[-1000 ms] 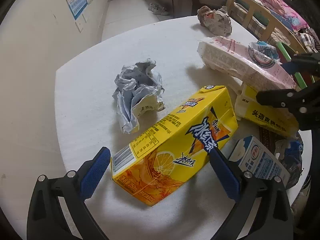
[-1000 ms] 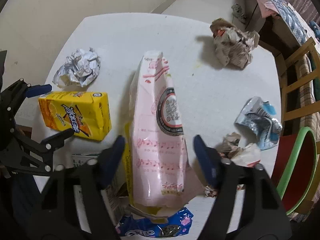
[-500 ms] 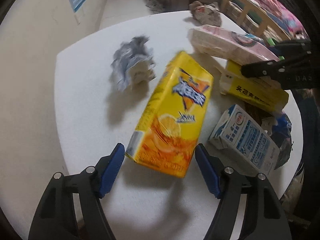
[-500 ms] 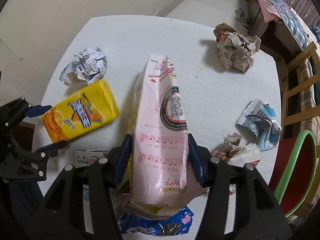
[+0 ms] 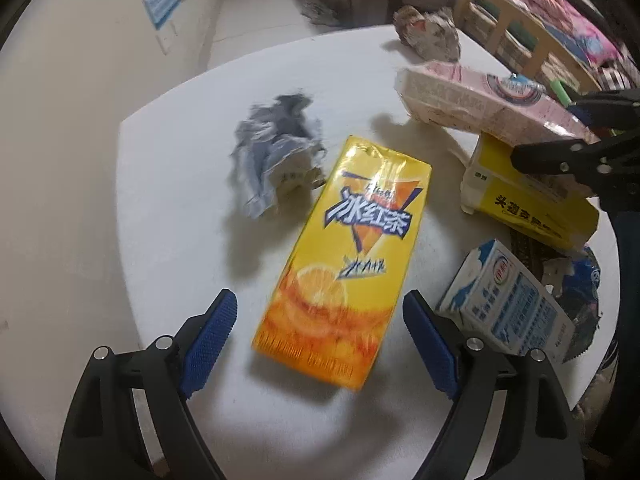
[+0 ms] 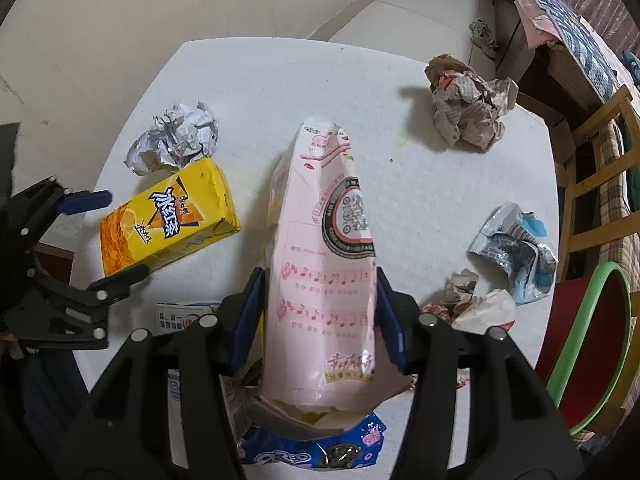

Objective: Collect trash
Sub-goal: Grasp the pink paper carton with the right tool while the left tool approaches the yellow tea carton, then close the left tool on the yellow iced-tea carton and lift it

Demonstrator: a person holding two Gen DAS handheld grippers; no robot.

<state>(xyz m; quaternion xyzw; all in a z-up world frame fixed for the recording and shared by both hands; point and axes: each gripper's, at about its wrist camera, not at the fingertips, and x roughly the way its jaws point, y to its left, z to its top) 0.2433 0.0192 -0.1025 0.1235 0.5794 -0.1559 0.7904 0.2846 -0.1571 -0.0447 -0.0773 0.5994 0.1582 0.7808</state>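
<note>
A yellow iced-tea carton (image 5: 348, 256) lies on the white table (image 5: 180, 200), its near end between the open blue pads of my left gripper (image 5: 320, 340), not touched. It also shows in the right wrist view (image 6: 168, 220). My right gripper (image 6: 320, 316) is shut on a long pink snack box (image 6: 324, 264), pads pressing both sides. The pink box also shows in the left wrist view (image 5: 472, 104), resting over a yellow box (image 5: 532, 204).
Crumpled white paper (image 6: 176, 136), a crumpled newspaper ball (image 6: 468, 112), a silver-blue wrapper (image 6: 512, 248), paper scraps (image 6: 476, 304), a blue-white milk carton (image 5: 512, 304) and an Oreo wrapper (image 6: 312, 452) lie around. A red bin with green rim (image 6: 588, 344) stands right of the table.
The yellow carton has turned lengthwise between my left pads, and the left gripper has narrowed around it. My right gripper has closed onto the pink box.
</note>
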